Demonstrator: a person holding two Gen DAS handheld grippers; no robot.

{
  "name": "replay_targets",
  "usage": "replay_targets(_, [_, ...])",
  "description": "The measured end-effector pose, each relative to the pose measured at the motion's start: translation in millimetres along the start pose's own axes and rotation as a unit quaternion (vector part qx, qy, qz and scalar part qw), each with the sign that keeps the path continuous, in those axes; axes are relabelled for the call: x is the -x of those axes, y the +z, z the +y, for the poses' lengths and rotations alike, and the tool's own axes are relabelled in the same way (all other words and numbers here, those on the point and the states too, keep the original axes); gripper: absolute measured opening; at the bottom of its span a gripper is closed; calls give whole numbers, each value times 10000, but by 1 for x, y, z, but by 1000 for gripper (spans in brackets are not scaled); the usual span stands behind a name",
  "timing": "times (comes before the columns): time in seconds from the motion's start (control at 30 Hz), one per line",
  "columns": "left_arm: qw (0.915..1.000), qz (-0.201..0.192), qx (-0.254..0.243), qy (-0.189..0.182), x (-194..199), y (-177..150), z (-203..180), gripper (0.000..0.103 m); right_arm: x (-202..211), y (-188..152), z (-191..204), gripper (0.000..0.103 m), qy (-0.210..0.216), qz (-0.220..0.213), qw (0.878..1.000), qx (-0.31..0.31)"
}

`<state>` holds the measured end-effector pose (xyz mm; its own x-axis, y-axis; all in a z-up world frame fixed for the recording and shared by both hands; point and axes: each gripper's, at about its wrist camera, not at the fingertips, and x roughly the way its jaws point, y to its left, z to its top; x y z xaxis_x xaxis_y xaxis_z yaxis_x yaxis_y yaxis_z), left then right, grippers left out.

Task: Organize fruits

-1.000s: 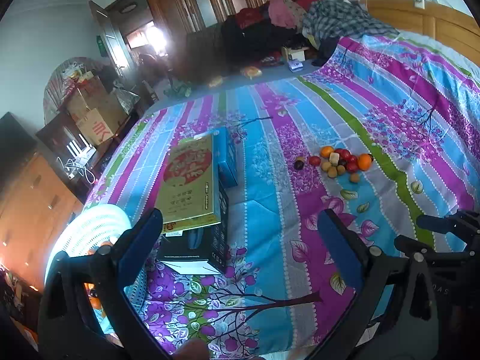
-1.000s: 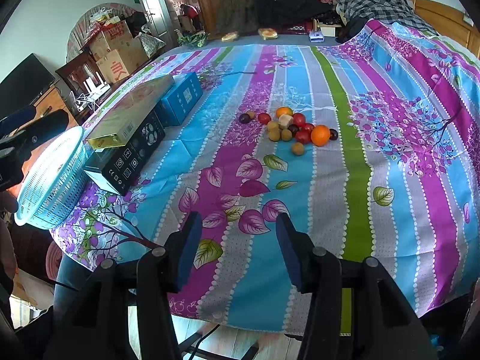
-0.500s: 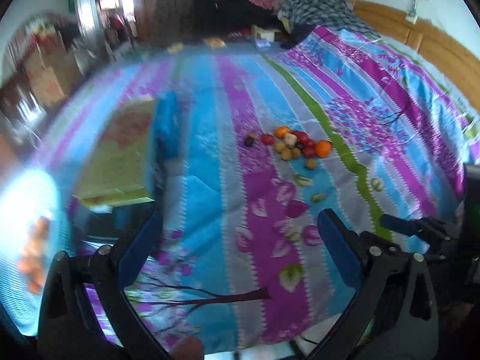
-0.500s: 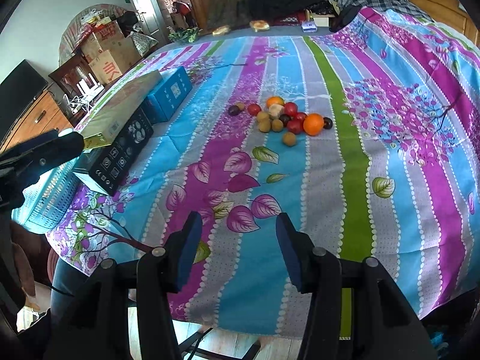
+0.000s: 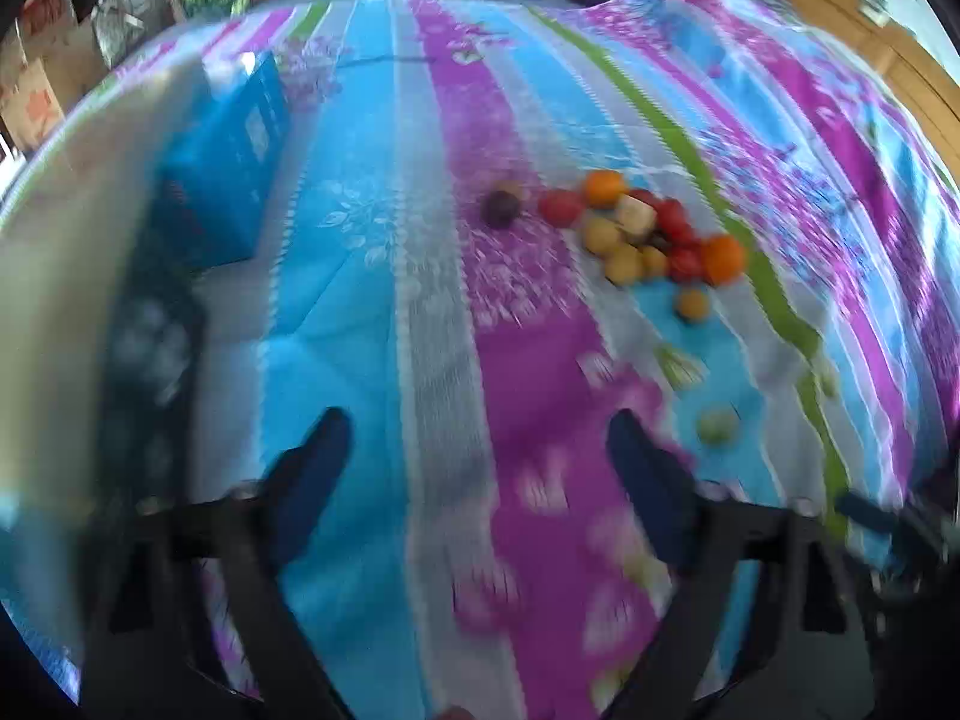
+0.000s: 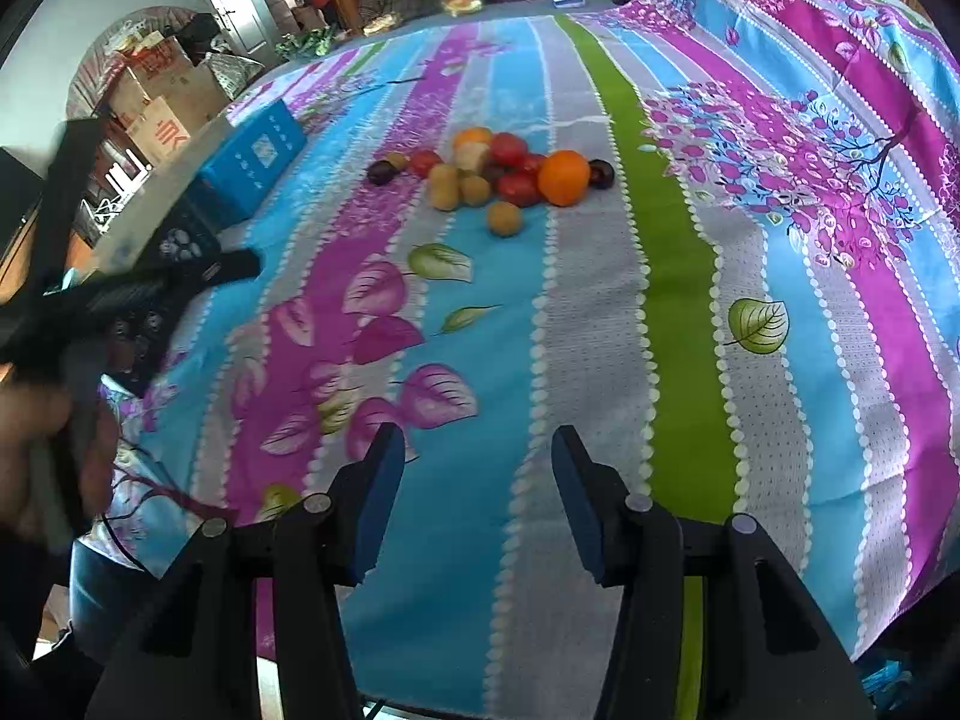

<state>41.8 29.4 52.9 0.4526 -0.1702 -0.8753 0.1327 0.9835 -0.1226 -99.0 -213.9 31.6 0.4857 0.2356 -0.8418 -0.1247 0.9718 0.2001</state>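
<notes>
The fruits (image 6: 498, 171) lay heaped mid-bed on the striped bedspread (image 6: 600, 330), well back from its near edge, a big orange (image 6: 563, 177) at the heap's right. The left tool (image 5: 477, 450), blurred, had just been narrowing, jaws apart with nothing between them. The right tool (image 6: 474, 480) hung partly open and empty above the near edge. A blue box (image 6: 255, 159) sat towards the bed's left edge.

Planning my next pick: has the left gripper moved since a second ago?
Yes. The left gripper has swung right, from the basket toward the fruit pile, jaws just narrowing, nothing between them.
</notes>
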Motion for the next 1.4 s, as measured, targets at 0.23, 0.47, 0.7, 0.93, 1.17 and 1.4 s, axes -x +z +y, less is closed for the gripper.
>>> replay_targets(0.23, [9995, -49, 75, -308, -52, 36, -5, 71, -17, 6, -21, 55, -137, 124, 9998, -88])
replay_targets(0.47, [9984, -375, 132, -398, -74, 59, -4, 68, -28, 14, -38, 55, -231, 174, 9995, -124])
replay_targets(0.7, [9983, -474, 127, -326, -84, 71, 3, 21, -35, 29, -38, 52, -186, 54, 9998, 40])
replay_targets(0.93, [9970, -640, 6, -430, -65, 62, -4, 17, -55, 74, -28, 40, 69, -316, 9989, 341])
replay_targets(1.17, [9950, -754, 78, -642, -42, 41, -3, 17, -100, 112, -12, 46, 295, -244, 9966, 731])
replay_targets(1.4, [9960, -561, 174, -673, -56, 31, 3, 17, -130, 118, -9, 45, 175, -99, 9965, 807])
